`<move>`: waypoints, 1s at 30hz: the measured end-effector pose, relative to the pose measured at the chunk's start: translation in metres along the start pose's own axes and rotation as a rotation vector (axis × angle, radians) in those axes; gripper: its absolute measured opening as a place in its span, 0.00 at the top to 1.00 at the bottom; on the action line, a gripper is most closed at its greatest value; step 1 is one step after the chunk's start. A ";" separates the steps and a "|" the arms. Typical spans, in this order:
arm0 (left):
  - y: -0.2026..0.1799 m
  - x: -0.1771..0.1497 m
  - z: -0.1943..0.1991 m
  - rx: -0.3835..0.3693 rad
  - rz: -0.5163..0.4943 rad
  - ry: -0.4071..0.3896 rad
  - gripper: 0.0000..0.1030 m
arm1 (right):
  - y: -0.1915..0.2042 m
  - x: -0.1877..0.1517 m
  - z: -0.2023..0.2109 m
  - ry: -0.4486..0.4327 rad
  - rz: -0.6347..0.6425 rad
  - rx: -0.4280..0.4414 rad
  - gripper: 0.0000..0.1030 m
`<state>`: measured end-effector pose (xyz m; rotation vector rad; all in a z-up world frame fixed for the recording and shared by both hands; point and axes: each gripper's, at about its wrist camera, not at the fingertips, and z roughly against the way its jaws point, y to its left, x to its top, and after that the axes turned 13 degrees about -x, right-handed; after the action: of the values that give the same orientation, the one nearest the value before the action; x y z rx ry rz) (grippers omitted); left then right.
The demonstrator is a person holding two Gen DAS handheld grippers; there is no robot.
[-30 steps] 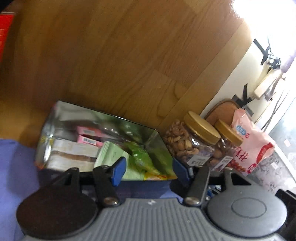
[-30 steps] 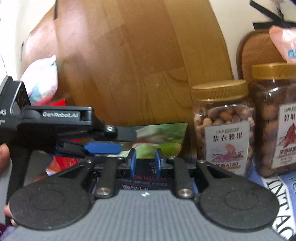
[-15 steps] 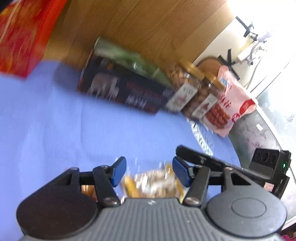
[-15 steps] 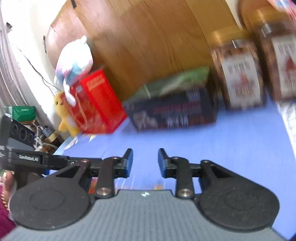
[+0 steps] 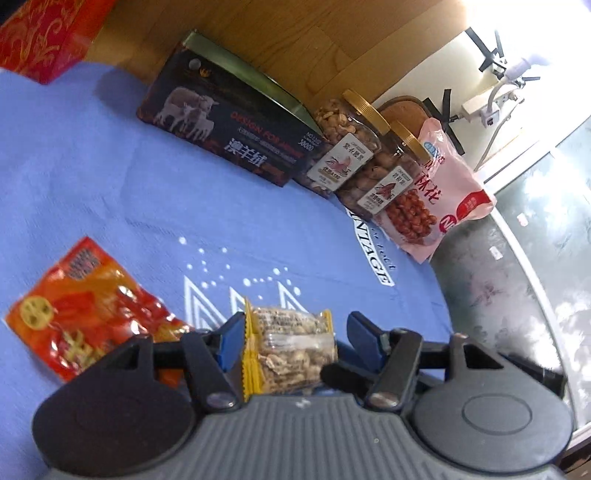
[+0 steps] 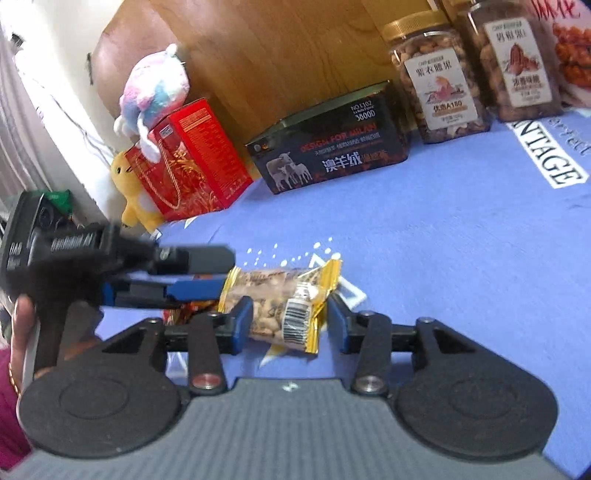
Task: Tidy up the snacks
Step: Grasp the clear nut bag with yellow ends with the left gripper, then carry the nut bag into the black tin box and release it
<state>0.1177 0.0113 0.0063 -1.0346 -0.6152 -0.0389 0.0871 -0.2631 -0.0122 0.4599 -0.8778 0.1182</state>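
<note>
Snacks are what I am sorting, and the nearest is a clear packet of nuts with yellow ends (image 5: 291, 343) lying on the blue cloth (image 5: 110, 177) of the tabletop, right between the blue fingers of both claws. My left claw (image 5: 295, 338) straddles it with its jaws opening; the left pad looks to sit at the packet's crimped edge, the right pad stands clear. My right claw (image 6: 290, 321) reaches across the same packet (image 6: 280, 299) from the other side, its jaws opening too, with a visible gap at the right pad, while the left pad is just beside the wrapper; I cannot tell whether it touches. In the right wrist view a hand (image 6: 22, 325) holds the left claw's handle at the frame's edge. Just left of the packet lies a red and orange snack bag (image 5: 85, 310). Farther back, against the wooden panel (image 5: 258, 33), stand a red gift box (image 6: 188, 158) with a plush toy (image 6: 155, 88) on top, a dark open tin printed with sheep (image 5: 229, 125), two gold-lidded nut jars (image 5: 347, 147), and a pink bag (image 5: 439, 184) leaning beside them.
</note>
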 end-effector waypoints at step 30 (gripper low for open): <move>-0.019 0.009 0.003 -0.089 -0.043 0.006 0.71 | 0.030 0.007 0.007 -0.151 0.180 -0.142 0.65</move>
<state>0.1181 0.0060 0.0269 -1.1069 -0.6346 -0.1078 0.0781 -0.2399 0.0073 0.2588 -1.0679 0.1870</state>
